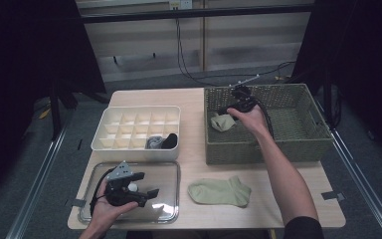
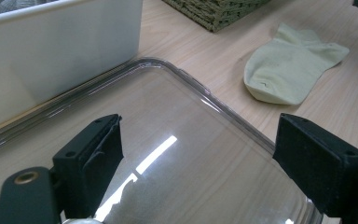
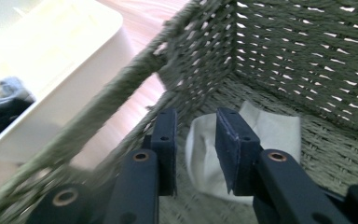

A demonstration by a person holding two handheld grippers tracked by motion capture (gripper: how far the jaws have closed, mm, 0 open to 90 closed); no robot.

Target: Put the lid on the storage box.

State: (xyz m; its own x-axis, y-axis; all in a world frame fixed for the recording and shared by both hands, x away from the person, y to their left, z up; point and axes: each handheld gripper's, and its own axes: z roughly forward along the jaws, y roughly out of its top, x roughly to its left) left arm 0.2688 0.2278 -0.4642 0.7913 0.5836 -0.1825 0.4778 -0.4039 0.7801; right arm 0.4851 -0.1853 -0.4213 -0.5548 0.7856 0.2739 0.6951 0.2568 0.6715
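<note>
From above, the right gripper sits inside the woven basket at its near-left corner, mostly covered by the person's hand, so its jaws cannot be made out there; a crumpled pale green sock lies just below and left of it on the basket floor. The left gripper hangs over a clear plastic lid, jaws apart, with a flat matching sock well off to its right on the table and a white divided box beyond it, holding dark and grey bundles too small to identify. Along the left gripper in its own view, the jaws stand wide apart with nothing between them above the clear lid; the flat sock lies ahead and to the right, pale yellow-green, and the white box's wall rises ahead left, its top cut off. Along the right gripper in its view, the jaws stand slightly apart, with the pale, folded sock showing between and behind them; whether the pads touch it cannot be told. The basket wall rises ahead, and the white box is blurred at left.
</note>
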